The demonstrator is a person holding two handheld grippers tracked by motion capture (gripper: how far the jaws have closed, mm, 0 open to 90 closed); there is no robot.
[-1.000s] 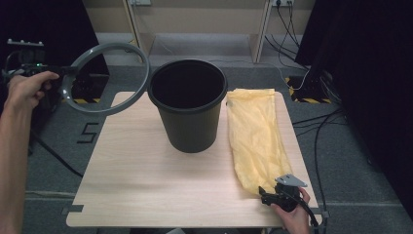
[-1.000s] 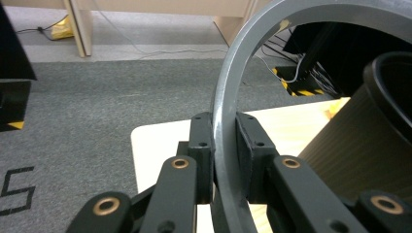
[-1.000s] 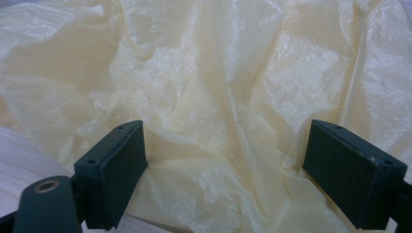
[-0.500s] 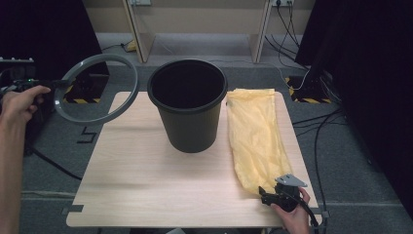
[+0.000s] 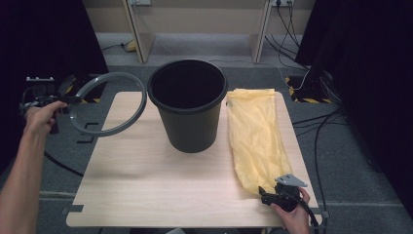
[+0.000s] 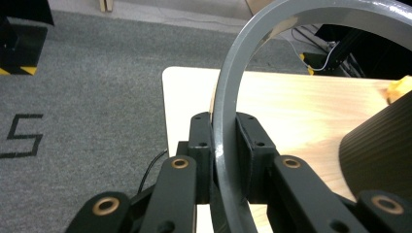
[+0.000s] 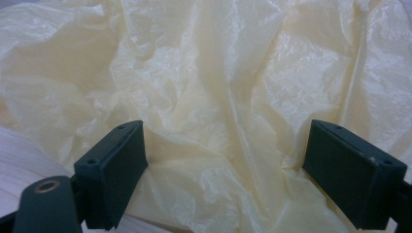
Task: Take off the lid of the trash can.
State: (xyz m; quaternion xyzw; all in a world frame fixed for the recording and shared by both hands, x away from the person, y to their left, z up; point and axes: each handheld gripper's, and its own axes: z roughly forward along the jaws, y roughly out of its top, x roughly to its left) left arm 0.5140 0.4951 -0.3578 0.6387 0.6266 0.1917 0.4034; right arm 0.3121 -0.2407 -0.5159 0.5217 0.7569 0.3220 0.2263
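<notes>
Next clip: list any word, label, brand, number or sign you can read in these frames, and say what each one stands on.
"5": a black angular mark on the grey carpet floor left of the light wooden table, in the left gripper view.
The same mark on the floor in the high view: partly hidden by the table edge, unreadable there.
Black plastic bucket, grey plastic ring, yellow plastic bag: no lettering visible.

A light wooden table (image 5: 146, 195) with rounded corners stood on grey carpeted floor (image 5: 336, 146). On it sat a black bucket (image 5: 189, 109), upright and toward the far edge. Just to the right of the bucket lay a crumpled yellow plastic bag (image 5: 255, 136), stretched flat from the far edge nearly to the near edge.
</notes>
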